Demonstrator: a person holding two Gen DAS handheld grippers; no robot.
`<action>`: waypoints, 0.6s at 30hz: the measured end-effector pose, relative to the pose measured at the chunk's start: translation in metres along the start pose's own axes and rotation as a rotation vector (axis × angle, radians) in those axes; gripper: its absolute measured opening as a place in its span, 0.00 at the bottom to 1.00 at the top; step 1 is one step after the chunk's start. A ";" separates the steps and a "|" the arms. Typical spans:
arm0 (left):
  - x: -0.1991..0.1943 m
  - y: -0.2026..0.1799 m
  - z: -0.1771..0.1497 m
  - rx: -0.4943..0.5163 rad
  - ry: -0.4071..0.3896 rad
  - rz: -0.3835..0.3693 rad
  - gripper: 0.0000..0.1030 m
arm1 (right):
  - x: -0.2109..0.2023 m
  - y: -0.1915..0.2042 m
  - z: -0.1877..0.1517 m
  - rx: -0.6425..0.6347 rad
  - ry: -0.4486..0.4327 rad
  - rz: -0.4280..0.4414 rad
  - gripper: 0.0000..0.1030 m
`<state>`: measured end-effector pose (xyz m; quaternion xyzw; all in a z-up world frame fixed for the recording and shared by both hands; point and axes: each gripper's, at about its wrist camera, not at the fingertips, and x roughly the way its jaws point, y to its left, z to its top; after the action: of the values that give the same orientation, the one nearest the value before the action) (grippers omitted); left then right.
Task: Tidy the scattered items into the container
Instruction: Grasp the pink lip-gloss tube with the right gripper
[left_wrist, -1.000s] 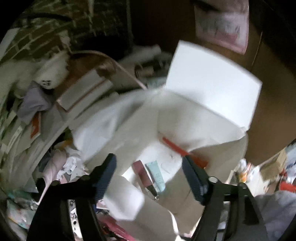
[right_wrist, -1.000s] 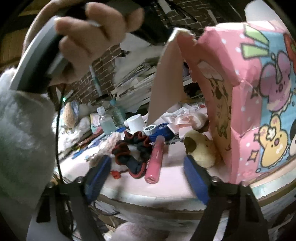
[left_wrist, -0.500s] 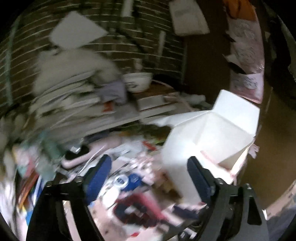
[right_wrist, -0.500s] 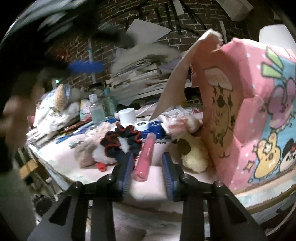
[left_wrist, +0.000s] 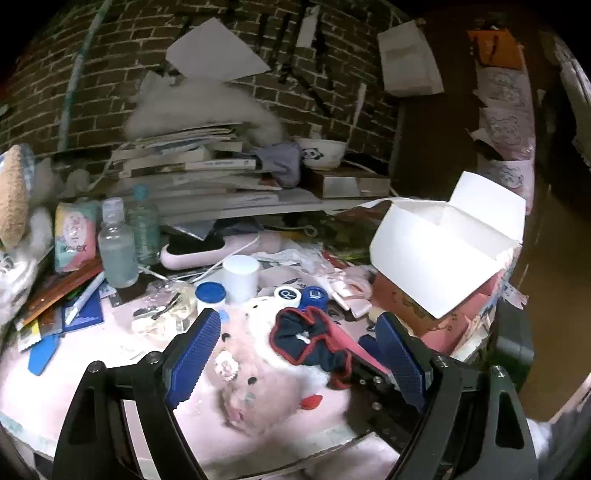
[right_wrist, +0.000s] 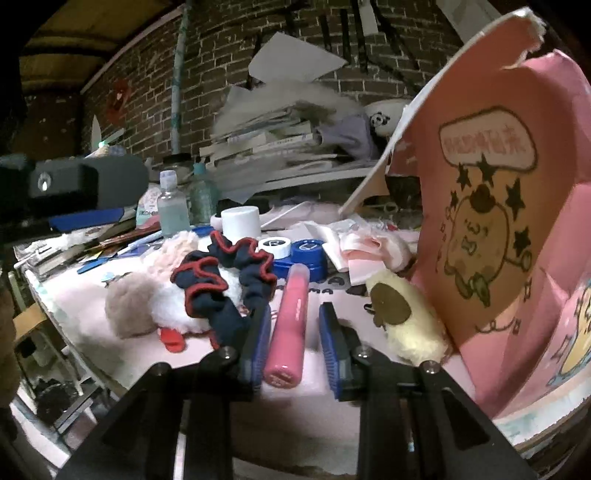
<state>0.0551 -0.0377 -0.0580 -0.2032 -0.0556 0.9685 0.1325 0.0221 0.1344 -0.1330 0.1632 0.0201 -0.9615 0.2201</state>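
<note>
A pink tube lies on the pink tabletop, between the fingers of my right gripper. The left pad touches the tube and a thin gap shows at the right pad, so this gripper is narrowly open. A navy scrunchie with red trim rests on a fluffy pink plush just left of it. The pink cartoon box stands open at the right. My left gripper hangs wide open and holds nothing, above the plush and scrunchie. The box shows its white flaps.
A cream plush lies against the box. Behind the tube are a blue and white lens case, a white jar and two bottles. Stacked books and a panda bowl fill the back by the brick wall.
My left gripper swung from over the box's inside to above the tabletop items. My right gripper narrowed from wide open to close around the pink tube.
</note>
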 end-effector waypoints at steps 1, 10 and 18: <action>0.000 -0.001 0.000 0.003 -0.005 -0.006 0.82 | -0.001 0.001 -0.002 -0.013 -0.013 -0.009 0.21; 0.002 -0.002 -0.002 -0.003 -0.007 -0.035 0.82 | -0.001 0.007 -0.008 -0.055 -0.054 -0.014 0.13; 0.002 -0.003 -0.002 -0.006 -0.007 -0.042 0.82 | -0.007 0.008 -0.004 -0.068 -0.078 -0.040 0.13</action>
<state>0.0547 -0.0345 -0.0605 -0.1990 -0.0633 0.9660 0.1521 0.0329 0.1311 -0.1341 0.1177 0.0477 -0.9701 0.2068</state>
